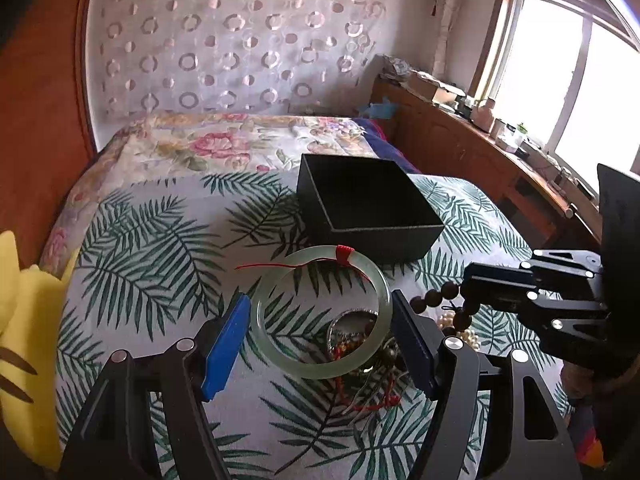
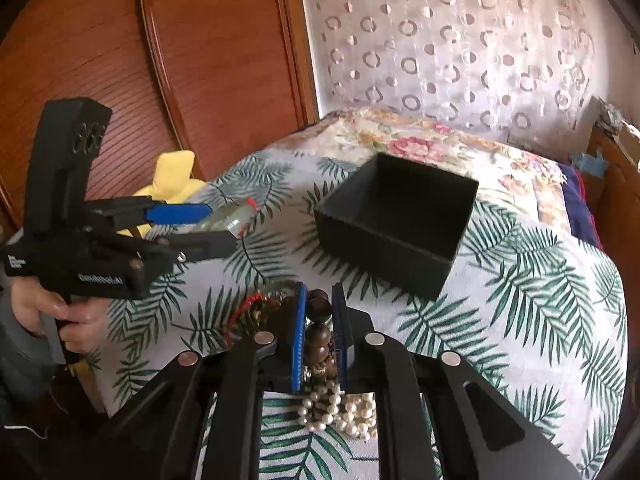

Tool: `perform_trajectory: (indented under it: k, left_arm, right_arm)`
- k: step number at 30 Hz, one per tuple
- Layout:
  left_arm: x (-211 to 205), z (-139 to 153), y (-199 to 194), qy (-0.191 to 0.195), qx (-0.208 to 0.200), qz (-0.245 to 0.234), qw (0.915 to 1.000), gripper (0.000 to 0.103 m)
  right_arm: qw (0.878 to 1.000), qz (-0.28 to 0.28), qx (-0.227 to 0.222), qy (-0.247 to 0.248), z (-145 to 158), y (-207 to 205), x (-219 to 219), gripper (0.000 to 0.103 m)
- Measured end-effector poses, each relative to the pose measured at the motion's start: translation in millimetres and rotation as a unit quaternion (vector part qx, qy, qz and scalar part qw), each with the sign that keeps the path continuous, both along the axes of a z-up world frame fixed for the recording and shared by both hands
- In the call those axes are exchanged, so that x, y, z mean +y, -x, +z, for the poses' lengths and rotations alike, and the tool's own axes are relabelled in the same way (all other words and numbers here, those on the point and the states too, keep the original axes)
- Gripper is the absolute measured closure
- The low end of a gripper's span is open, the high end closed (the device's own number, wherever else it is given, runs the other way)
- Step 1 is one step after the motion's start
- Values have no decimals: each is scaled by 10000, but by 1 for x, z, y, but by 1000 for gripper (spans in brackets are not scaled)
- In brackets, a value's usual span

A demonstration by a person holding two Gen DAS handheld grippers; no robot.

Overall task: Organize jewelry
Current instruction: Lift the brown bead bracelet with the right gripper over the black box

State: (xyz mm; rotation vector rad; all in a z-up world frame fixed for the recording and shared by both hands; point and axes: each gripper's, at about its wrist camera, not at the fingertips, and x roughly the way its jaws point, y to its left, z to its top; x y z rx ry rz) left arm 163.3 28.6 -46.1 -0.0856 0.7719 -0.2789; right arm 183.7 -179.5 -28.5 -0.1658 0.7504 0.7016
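A bed [image 1: 168,240] carries everything, spread with a white cover printed with green palm fronds and, farther back, a floral quilt [image 1: 224,140]. Nearest on the cover lies a heap of jewelry: a pearl strand [image 2: 344,412] and a tangle of red cord and small pieces [image 1: 360,364]. The right gripper [image 2: 319,332] reaches over that heap from the right, its blue pads drawn narrow onto a string of dark wooden beads [image 2: 318,320] that runs up between them. The left gripper [image 1: 320,332], gripped in a hand [image 2: 60,312] at its handle, is held above the cover, pads pressed on either side of a pale green jade bangle [image 1: 324,312] with a red thread wrap. Beyond stands an open black box [image 1: 368,200], just past the bangle. A yellow plush [image 2: 172,180] sits at the bed's left edge. Behind are a circle-patterned curtain [image 1: 240,40], a wooden wardrobe [image 2: 160,60] and a window [image 1: 560,80].
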Motion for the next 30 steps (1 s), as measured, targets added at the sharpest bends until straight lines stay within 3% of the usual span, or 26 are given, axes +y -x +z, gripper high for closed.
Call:
perform_trajectory:
  k: [13, 22, 30]
  left_arm:
    - [-8, 13, -18, -75, -205, -83, 9997, 36]
    - [-31, 23, -52, -213, -355, -243, 9989, 36]
    - [-55, 11, -90, -341, -226, -322, 9986, 35]
  right_arm:
    - [9988, -2, -487, -24, 39, -12, -4, 89]
    - [9955, -238, -921, 40, 69, -34, -21, 89]
    - [9933, -325, -1108, 60, 85, -61, -31, 89]
